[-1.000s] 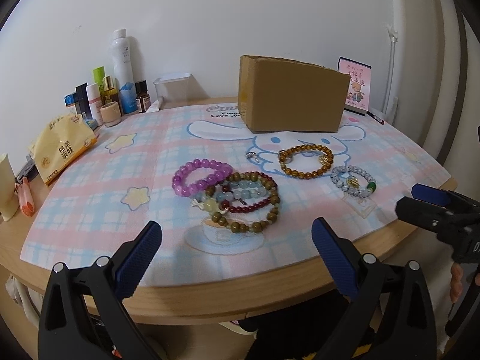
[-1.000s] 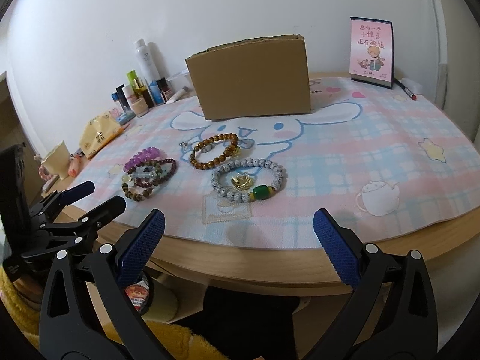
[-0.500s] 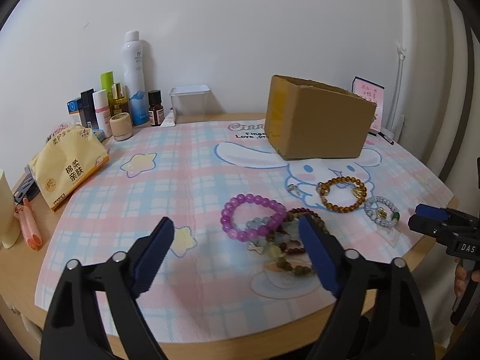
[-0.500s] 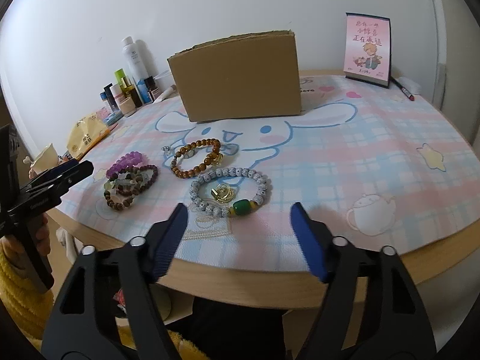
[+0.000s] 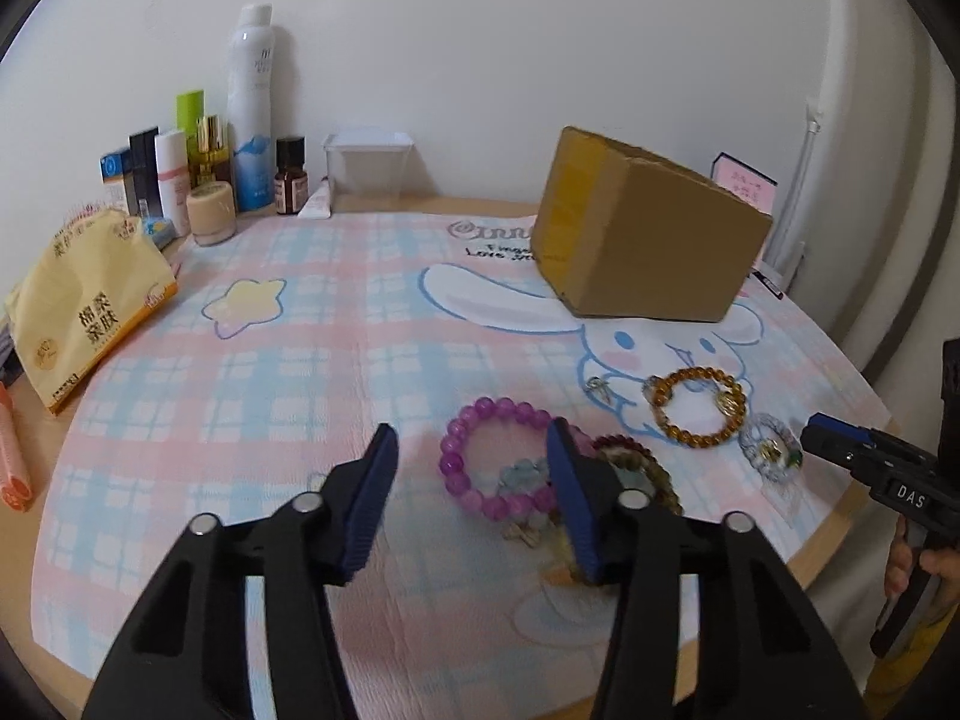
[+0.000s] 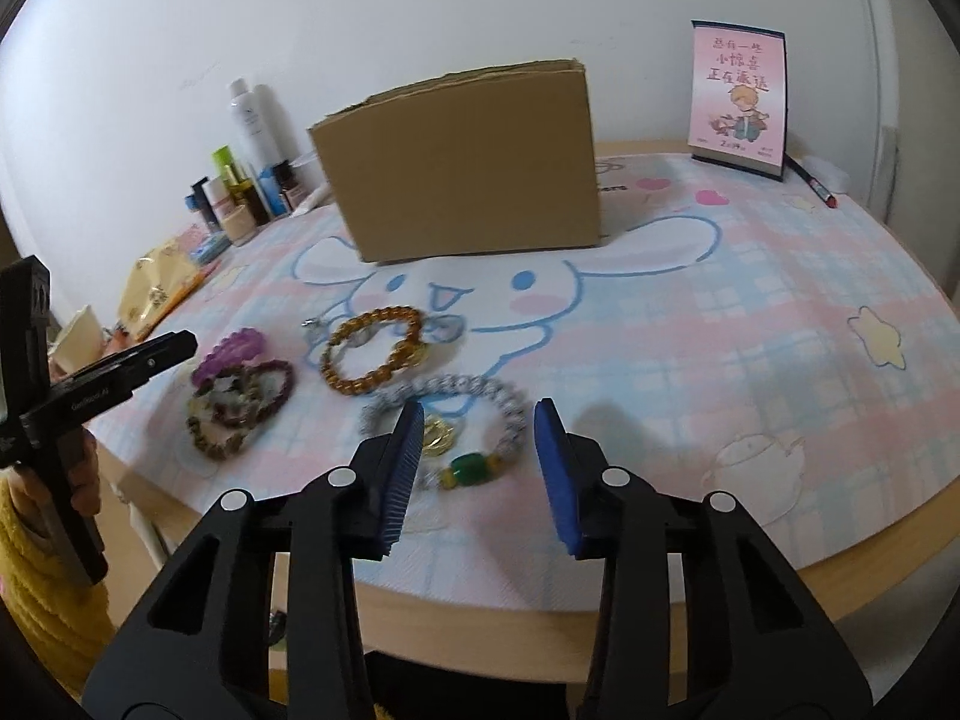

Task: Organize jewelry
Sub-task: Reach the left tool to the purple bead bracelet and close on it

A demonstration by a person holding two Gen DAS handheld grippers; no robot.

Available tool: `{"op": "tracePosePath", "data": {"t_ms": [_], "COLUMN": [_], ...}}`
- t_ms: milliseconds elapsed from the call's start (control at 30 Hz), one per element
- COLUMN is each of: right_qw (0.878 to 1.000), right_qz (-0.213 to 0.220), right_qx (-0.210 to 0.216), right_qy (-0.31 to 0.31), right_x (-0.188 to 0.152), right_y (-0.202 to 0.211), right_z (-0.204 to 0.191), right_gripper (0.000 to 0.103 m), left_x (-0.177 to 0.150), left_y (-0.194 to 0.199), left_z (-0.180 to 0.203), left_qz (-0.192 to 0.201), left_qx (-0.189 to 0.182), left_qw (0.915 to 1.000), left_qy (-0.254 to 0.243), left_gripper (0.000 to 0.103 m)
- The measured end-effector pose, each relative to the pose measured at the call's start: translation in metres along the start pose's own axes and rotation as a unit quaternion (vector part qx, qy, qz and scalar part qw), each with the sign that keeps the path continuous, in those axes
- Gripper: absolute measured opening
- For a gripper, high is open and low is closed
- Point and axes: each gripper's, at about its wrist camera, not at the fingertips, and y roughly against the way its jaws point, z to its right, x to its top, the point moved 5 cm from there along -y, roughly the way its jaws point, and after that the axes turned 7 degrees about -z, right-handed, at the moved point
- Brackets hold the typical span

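Note:
Several bead bracelets lie on the pastel cartoon mat (image 5: 312, 360). A purple bracelet (image 5: 474, 420) lies next to a pile of dark brown and pale bead strands (image 5: 642, 468). An amber bracelet (image 5: 699, 414) and a white bracelet with a green bead (image 6: 474, 420) lie to its right. My left gripper (image 5: 471, 468) is open and empty, hovering over the purple bracelet. My right gripper (image 6: 477, 432) is open and empty, just above the white bracelet. A cardboard box (image 6: 462, 162) stands behind the jewelry.
Cosmetic bottles (image 5: 249, 114), a clear plastic container (image 5: 366, 171) and a yellow tissue pack (image 5: 84, 300) stand at the back left. A pink card stand (image 6: 738, 96) and a pen (image 6: 813, 183) are at the back right. The table's front edge (image 6: 780, 576) is near.
Both grippers have moved forward over the table and down toward the bracelets. Their jaws have narrowed but stay open.

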Motion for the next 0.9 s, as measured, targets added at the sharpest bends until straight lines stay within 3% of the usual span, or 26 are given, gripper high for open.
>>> {"op": "tracePosePath", "data": {"t_ms": [233, 333, 500, 767, 900], "right_qw": [1.000, 0.999, 0.999, 0.998, 0.998], "right_qz": [-0.020, -0.029, -0.031, -0.034, -0.034], "right_qx": [-0.016, -0.020, -0.028, -0.052, -0.052], "right_qy": [0.006, 0.011, 0.009, 0.013, 0.020], "right_x": [0.002, 0.002, 0.001, 0.003, 0.003], "right_y": [-0.012, -0.016, -0.019, -0.021, -0.022], "right_z": [0.001, 0.001, 0.001, 0.001, 0.000], "right_gripper": [0.031, 0.025, 0.023, 0.013, 0.011], "left_x": [0.004, 0.003, 0.007, 0.005, 0.004], "left_y": [-0.021, -0.027, -0.030, -0.033, -0.033], "left_z": [-0.007, -0.008, -0.011, -0.004, -0.004], "left_qz": [-0.036, -0.044, -0.046, -0.038, -0.035], "left_qx": [0.007, -0.001, 0.002, 0.047, 0.068], "left_qw": [0.9992, 0.9988, 0.9986, 0.9981, 0.9971], "left_qy": [0.015, 0.022, 0.027, 0.003, -0.003], "left_gripper": [0.040, 0.039, 0.034, 0.031, 0.023]}}
